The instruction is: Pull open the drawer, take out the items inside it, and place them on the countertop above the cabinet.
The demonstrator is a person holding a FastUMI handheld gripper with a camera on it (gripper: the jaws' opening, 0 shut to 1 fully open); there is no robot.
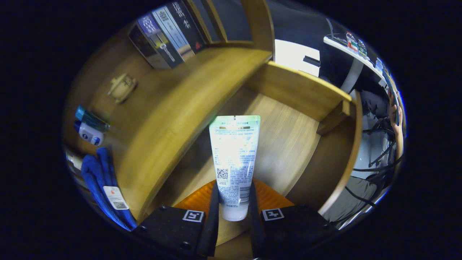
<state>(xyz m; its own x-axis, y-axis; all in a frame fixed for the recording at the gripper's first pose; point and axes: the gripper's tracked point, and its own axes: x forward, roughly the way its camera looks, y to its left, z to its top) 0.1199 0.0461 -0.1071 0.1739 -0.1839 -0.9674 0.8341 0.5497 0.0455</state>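
Note:
A white tube [234, 162] with printed text and a green top end stands up between my fingers. My gripper [234, 202] is shut on its lower part, near the cap, and both fingers press its sides. Below and beyond the tube lies the open wooden drawer [288, 137], whose floor is bare where I can see it. An orange thing [269, 196] shows under the tube at the drawer's near end. The wooden countertop [180, 104] above the cabinet runs along the left of the drawer.
On the countertop lie a blue cloth [99, 180] with a tag, a blue and white bottle [89, 127], a small beige object [122, 87] and a dark box [166, 34]. Cables [379, 159] hang to the right of the drawer front.

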